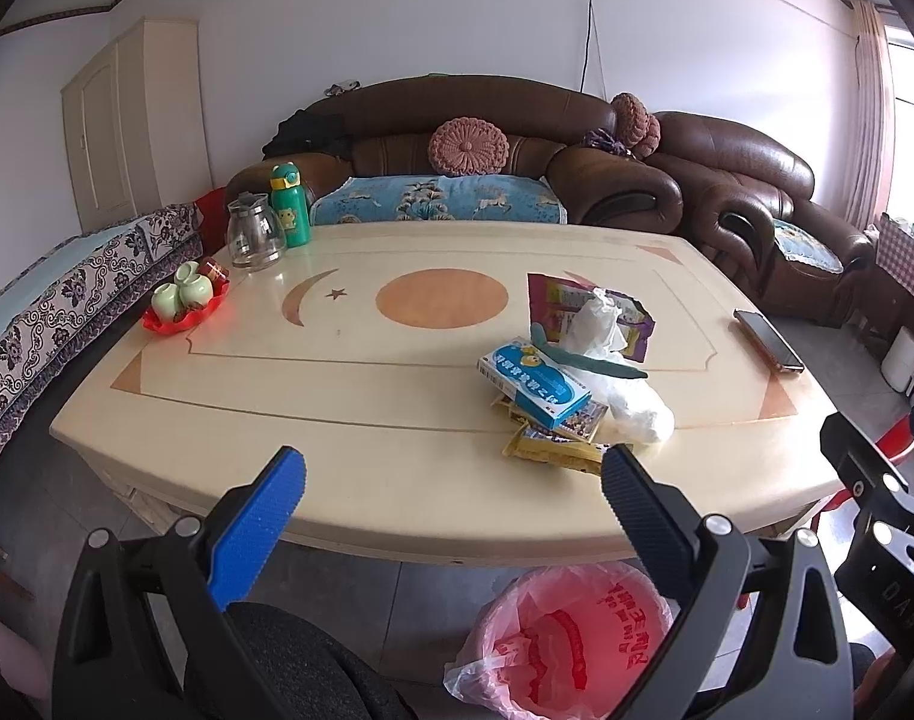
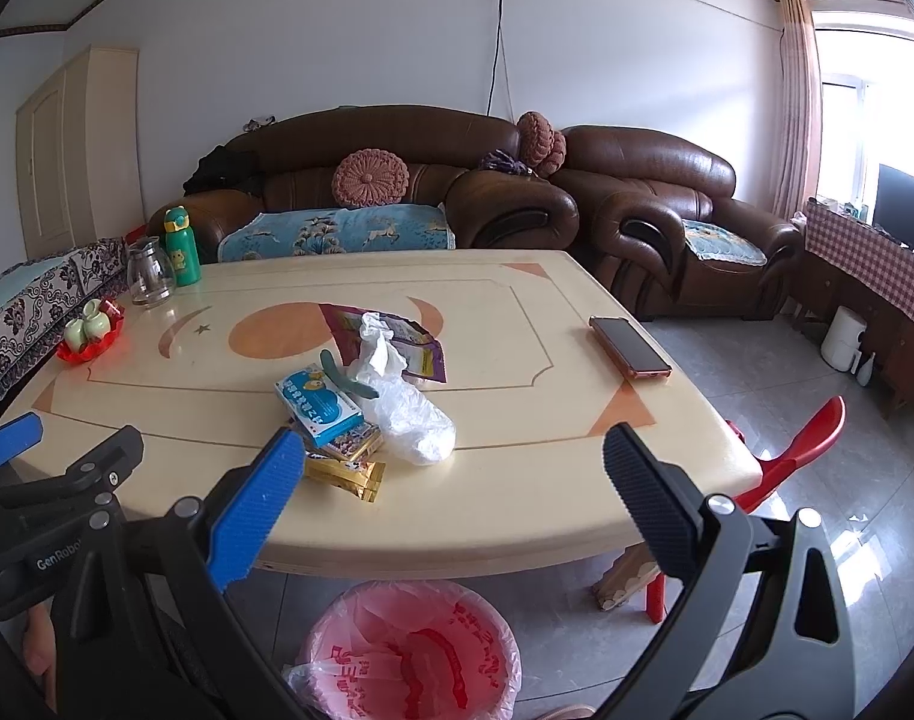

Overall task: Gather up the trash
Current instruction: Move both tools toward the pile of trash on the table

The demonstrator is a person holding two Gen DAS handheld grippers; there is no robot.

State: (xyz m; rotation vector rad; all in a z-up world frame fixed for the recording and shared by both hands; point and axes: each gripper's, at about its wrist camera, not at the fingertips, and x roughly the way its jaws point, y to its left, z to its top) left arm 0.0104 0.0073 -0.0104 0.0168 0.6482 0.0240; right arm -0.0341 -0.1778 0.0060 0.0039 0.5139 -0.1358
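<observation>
Below the table [image 1: 348, 480] edge stands the lined bin [image 2: 408, 648], placed to catch the trash pile [image 2: 360, 408] lying above; both grippers, left [image 1: 453, 495] and right [image 2: 450, 495], hover spread wide and empty.

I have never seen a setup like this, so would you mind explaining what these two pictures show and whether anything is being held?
No robot here: a person holds a two-finger gripper in each hand, and each carries a fisheye camera looking along its fingers. One picture is from the left gripper, the other from the right gripper. Both are open and hold nothing. On the table lies a trash pile: a blue box, a white plastic bag, a purple wrapper and gold packets. A phone, glass jug and green bottle stand apart. A pink-lined bin waits below.
</observation>
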